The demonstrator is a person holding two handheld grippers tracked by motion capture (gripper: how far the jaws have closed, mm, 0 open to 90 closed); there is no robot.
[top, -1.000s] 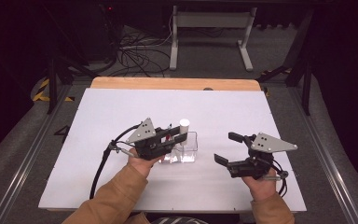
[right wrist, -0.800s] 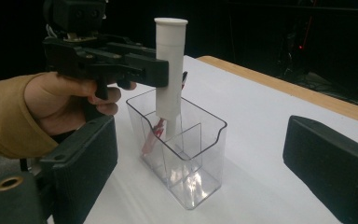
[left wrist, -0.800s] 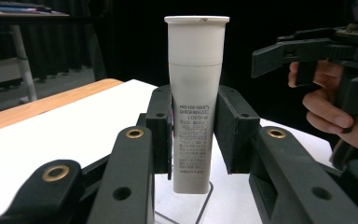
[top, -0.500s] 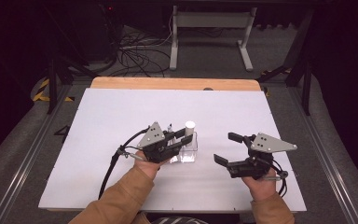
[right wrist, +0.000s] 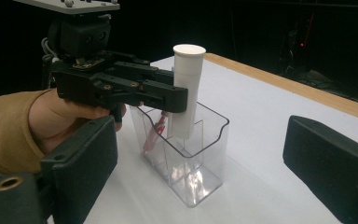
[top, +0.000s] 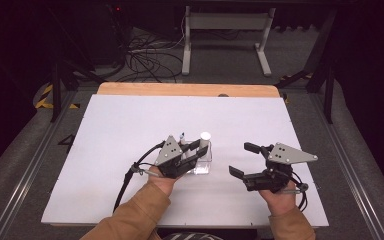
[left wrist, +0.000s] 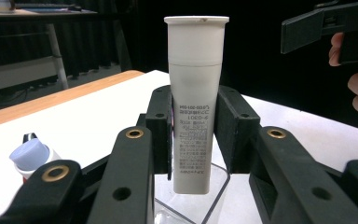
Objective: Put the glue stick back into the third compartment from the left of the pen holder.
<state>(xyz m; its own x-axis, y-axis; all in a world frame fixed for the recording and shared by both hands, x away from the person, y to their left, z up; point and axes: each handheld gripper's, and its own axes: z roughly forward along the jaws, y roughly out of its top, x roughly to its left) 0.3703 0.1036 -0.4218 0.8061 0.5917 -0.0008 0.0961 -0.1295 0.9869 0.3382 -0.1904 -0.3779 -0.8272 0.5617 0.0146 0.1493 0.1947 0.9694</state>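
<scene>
- The white tube (left wrist: 195, 107) is a tall plastic tube with a flat, slightly flared cap end on top and a plain body that tapers toward the bottom; small black print runs down its lower half, seen reversed in the left gripper view.
- It stands upright, its lower end dipping into the mouth of a clear organiser box (right wrist: 186, 161) near the middle of the white desk (top: 130, 120).
- The left tongs (top: 196, 151) are clamped on the tube, one black pad pressed against each side of its body.
- The right tongs (top: 244, 160) hold nothing; they are spread wide, well apart from the box and to its right.
- The box is see-through, with inner dividers making compartments; a red item (right wrist: 154, 133) leans in a compartment behind the tube.
- A pale blue cap on a white base (left wrist: 30, 157) shows just beside the left tongs.
- Count: one white tube, one clear box, one red item, one blue-capped item, two sets of tongs.
</scene>
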